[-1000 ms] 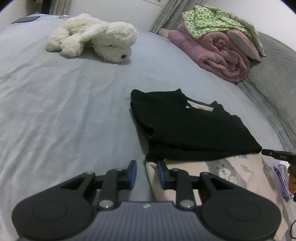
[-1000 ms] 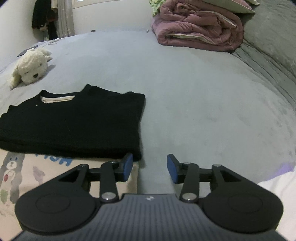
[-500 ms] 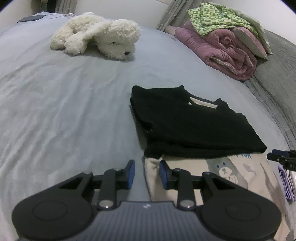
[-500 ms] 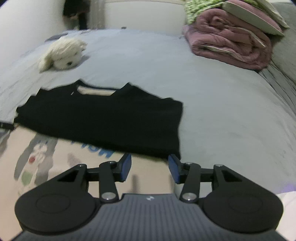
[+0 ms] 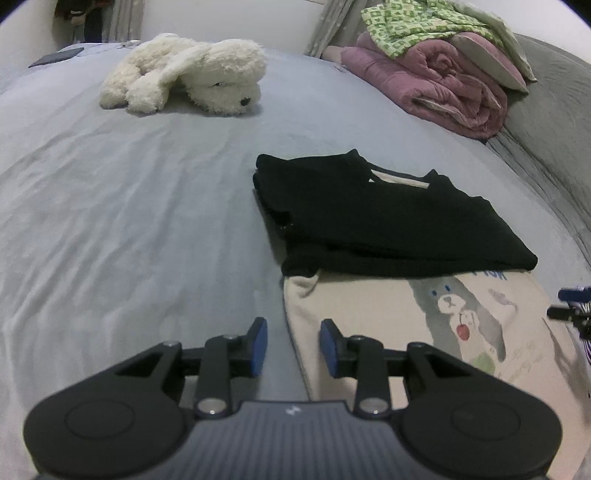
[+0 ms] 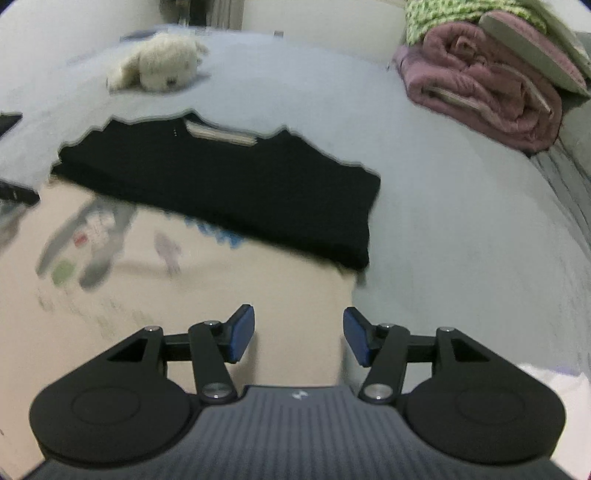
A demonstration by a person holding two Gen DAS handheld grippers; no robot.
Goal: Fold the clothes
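Left wrist view: left claw [image 5: 290, 345] low over the bed [image 5: 129, 221], jaws a narrow gap apart and opening, nothing between the pads. Its right pad [image 5: 330, 347] sits over the near left edge of the cream tee [image 5: 369, 314]; left pad [image 5: 258, 345] is over bare sheet. Tee lies flat w/ a bear print [image 5: 458, 317] facing up. Black top [image 5: 373, 221], folded, lies just beyond the tee, its near edge overlapping the tee's far edge. Plush dog [image 5: 192, 74] farther back on the left, well apart from the clothes. Pink quilt [image 5: 436, 88] rolled at back right, green cloth [image 5: 417, 26] on top of it. Right claw's tips [image 5: 570, 304] poke in at the right edge, by the tee's right side.

Right wrist view (blurred): right claw [image 6: 298, 339] about half wide, jaws opening, nothing gripped. It hangs over the tee's [image 6: 184, 295] near right corner, the tee's right edge running up between the pads. Black top [image 6: 229, 192] beyond, overlapping the tee's far edge. Plush dog [image 6: 159, 64] back left, pink quilt [image 6: 480, 85] back right, bed [image 6: 461, 221] grey around.
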